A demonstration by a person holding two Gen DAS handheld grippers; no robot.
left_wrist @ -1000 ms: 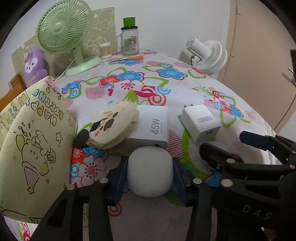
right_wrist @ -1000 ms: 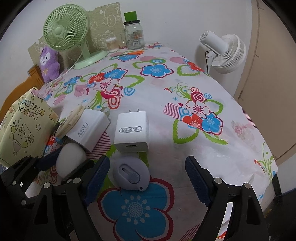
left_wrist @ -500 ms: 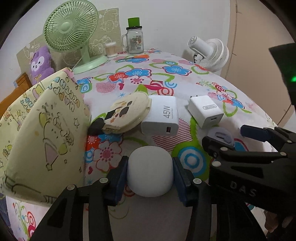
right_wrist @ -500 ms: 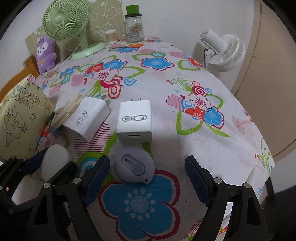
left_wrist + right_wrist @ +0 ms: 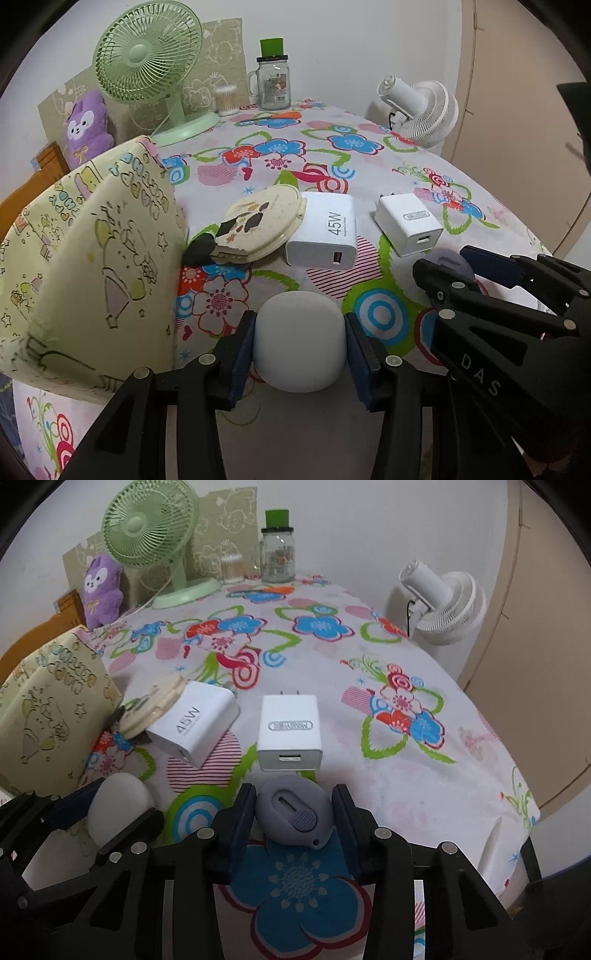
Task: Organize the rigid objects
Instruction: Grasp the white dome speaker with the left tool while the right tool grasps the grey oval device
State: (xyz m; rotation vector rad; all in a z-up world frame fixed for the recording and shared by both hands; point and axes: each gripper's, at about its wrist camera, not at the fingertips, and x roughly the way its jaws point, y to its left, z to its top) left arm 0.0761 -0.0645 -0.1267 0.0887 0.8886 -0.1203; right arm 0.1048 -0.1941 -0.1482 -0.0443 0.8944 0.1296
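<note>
The grey oval case (image 5: 293, 814) sits near the bench's (image 5: 369, 709) front edge; the right tongs (image 5: 293, 818) have just closed on it. Left of it, the left tongs (image 5: 300, 343) grip a white rounded case (image 5: 300, 341). Two white chargers (image 5: 290, 733) lie just beyond.

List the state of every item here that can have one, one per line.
left tool: shut on the white rounded case.
right tool: jaws just closed, pads against the grey oval gadget.
45W charger: lying flat, untouched.
small white charger: lying flat, prongs pointing away.
round beige compact: closed, leaning on the 45W charger.
green fan: blades look still.
jar: lid on.
</note>
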